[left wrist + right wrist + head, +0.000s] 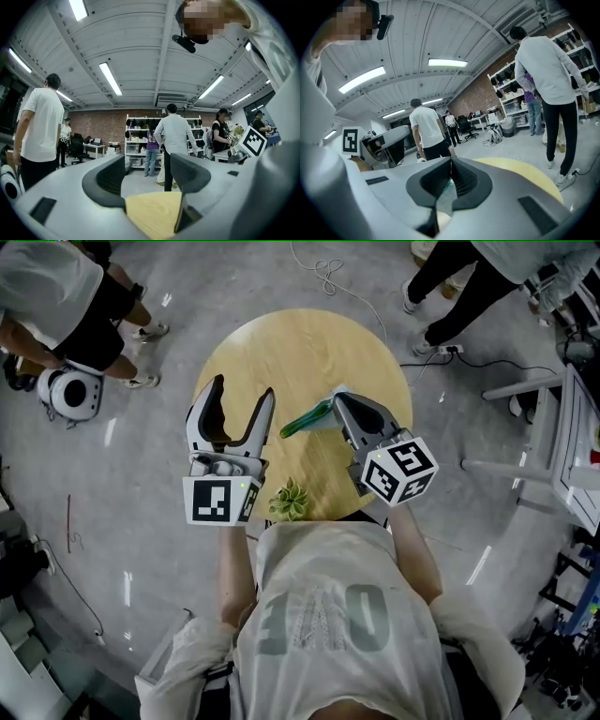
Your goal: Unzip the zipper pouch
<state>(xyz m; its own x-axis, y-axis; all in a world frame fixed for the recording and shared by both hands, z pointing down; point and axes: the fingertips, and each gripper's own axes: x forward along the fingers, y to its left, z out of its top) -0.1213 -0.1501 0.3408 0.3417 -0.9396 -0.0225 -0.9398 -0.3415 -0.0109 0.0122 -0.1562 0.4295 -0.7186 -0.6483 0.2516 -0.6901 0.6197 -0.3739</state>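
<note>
Only real lettering: big pale-green print on the shirt (323,615), looks like "OE" at one end, rest too washed out to read. Otherwise just black-and-white square markers on the left cube (220,501) and right cube (401,471).

Right gripper (451,174): jaws closed together on a thin, greenish translucent edge of the zipper pouch (448,196). Round yellow table (532,174) beyond the jaws. Marker cube (350,140) at frame left. Two people stand on the grey floor behind, backs turned
</note>
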